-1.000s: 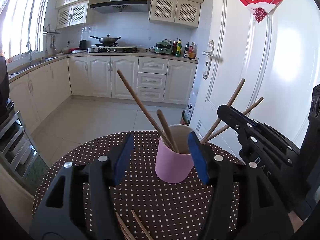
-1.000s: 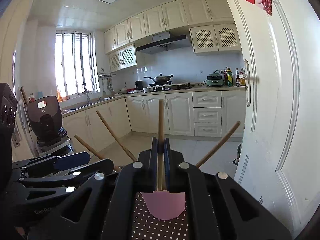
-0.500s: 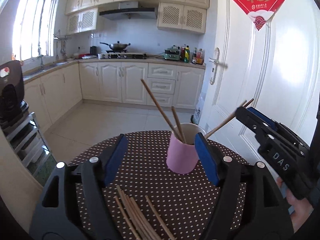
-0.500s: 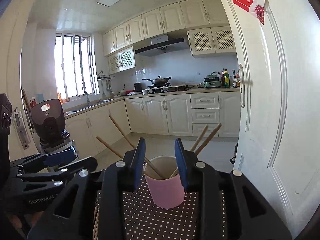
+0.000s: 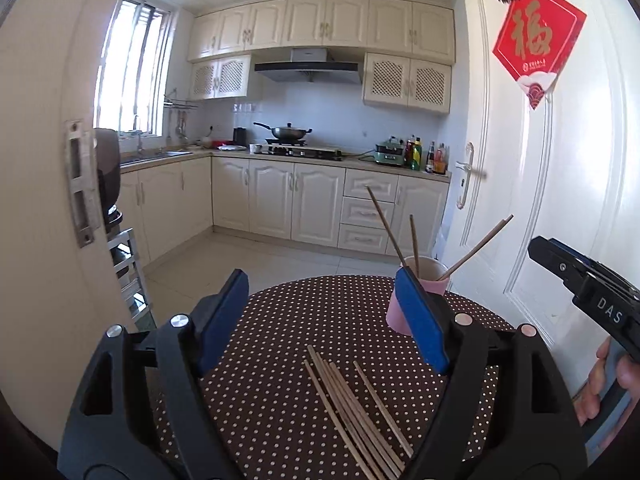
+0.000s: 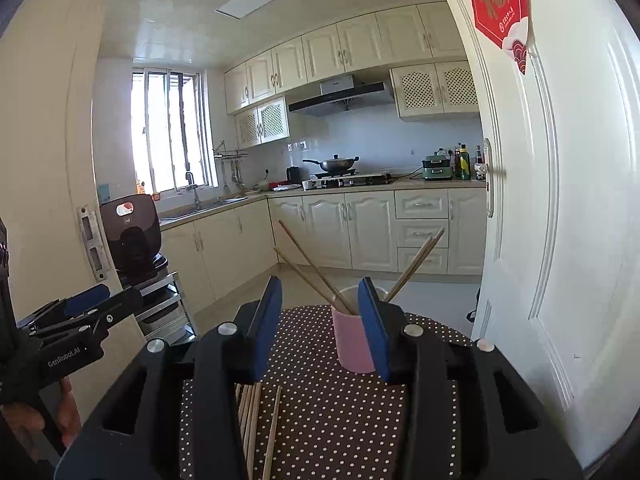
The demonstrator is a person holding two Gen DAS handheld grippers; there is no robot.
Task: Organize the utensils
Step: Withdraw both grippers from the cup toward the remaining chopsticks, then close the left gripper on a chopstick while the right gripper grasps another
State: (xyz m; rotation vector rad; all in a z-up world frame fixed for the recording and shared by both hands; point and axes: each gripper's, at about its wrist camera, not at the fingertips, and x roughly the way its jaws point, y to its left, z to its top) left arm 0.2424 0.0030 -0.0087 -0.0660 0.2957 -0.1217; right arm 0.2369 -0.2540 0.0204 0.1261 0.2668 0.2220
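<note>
While both tongs stand wide open and hold nothing, loose chopsticks (image 5: 354, 404) lie between the left tongs (image 5: 322, 316), and the pink cup (image 6: 354, 340) sits by the right tongs (image 6: 320, 320).

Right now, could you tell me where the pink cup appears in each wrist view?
Left wrist: pink cup right of centre, partly behind the left gripper's right pad.
Right wrist: pink cup near centre, beside the right pad.
Shared landmark: loose chopsticks on the dotted table.
</note>
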